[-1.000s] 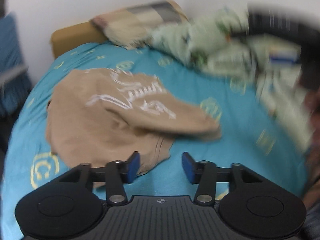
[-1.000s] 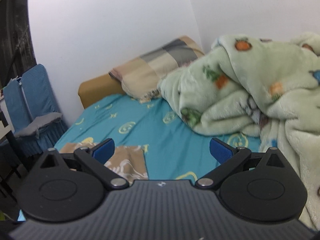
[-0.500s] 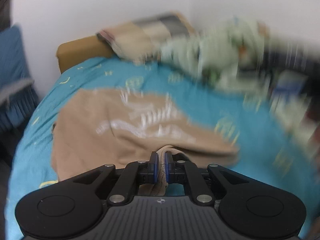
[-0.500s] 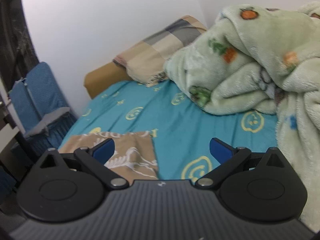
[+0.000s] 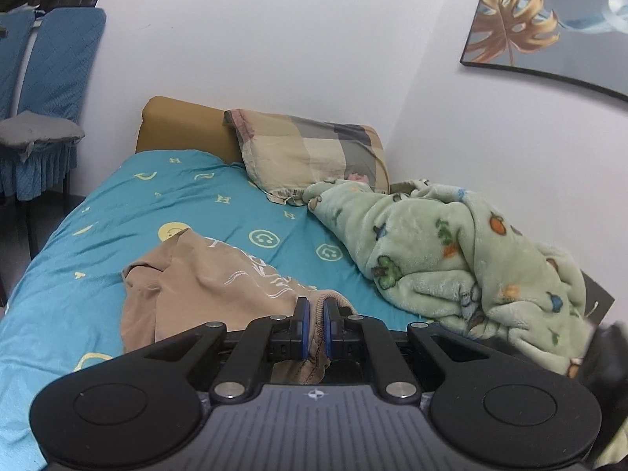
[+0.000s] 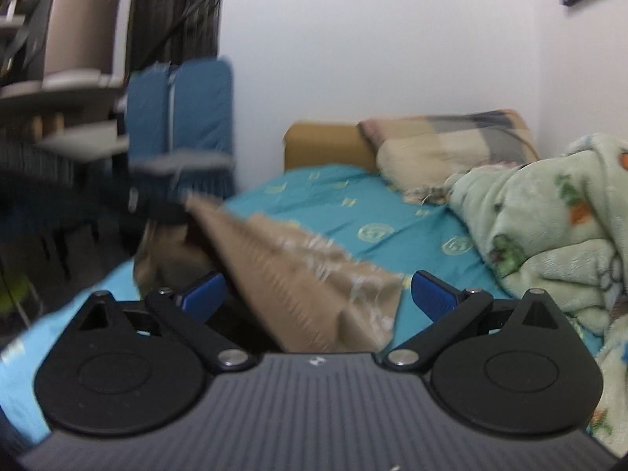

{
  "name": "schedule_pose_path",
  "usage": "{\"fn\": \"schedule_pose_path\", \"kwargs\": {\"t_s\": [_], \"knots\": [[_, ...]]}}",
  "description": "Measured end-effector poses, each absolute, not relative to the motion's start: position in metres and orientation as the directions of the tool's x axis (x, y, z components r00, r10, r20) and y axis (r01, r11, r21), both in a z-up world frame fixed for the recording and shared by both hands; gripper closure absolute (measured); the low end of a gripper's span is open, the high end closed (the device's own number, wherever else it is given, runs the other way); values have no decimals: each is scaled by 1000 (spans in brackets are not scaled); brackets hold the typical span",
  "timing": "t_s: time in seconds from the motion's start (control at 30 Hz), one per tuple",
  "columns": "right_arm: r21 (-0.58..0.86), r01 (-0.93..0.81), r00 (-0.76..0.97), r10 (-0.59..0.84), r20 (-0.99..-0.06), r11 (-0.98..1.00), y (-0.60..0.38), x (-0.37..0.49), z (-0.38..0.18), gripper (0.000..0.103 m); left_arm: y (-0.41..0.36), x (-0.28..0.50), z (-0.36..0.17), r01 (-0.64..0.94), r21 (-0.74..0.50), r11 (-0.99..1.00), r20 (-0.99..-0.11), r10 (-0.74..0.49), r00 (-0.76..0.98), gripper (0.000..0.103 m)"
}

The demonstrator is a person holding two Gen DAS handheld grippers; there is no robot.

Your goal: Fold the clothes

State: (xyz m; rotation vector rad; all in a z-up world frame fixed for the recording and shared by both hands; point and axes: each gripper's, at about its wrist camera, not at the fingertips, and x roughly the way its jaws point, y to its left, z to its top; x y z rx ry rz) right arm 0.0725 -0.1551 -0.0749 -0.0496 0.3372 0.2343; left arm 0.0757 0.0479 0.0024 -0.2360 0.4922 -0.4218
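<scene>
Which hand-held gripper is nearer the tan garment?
Left. The left hand-held gripper is shut on the tan garment, pinching its ribbed edge. The right hand-held gripper is open, with the cloth lying between its jaws but not gripped.

Left gripper (image 5: 315,316): sitting at the lower centre of our left wrist view; we are clamping its blue pads (image 5: 301,327) together on a fold of tan cloth.
Right gripper (image 6: 316,294): sitting at the lower centre of our right wrist view; we are holding its jaws spread wide, gripping nothing.
</scene>
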Motion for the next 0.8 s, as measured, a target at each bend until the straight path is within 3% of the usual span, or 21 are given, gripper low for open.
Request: {"fn": "schedule_pose_path", "kwargs": {"t_s": [0.13,0.23,0.37,0.47,0.57,0.67,0.8], "knots": [[2,-78,927,73,-368,997,-159,104,-93,0,46,70,-1,332,-317,888,-406,-444,799,95],[155,46,929,15,-369,987,-189,122,-102,0,42,67,-5,334,-329,883,-407,-452,794,96],[179,144,820,-16,-572,973,-208,148,-131,0,48,61,1,310,-359,881,-349,-434,830,96],[285,188,794,26,-608,940,-220,149,-141,0,56,61,4,288,-385,877,-346,-426,836,96],[345,213,885,-32,-464,914,-233,135,-115,0,64,58,3,259,-409,875,-355,-414,838,96],[298,170,957,-85,-279,939,-234,115,-87,0,75,52,-1,220,-453,864,-377,-409,831,96],[155,131,987,-114,-114,979,-219,101,-55,0,78,45,-15,170,-480,861,-449,-408,795,96]]}}
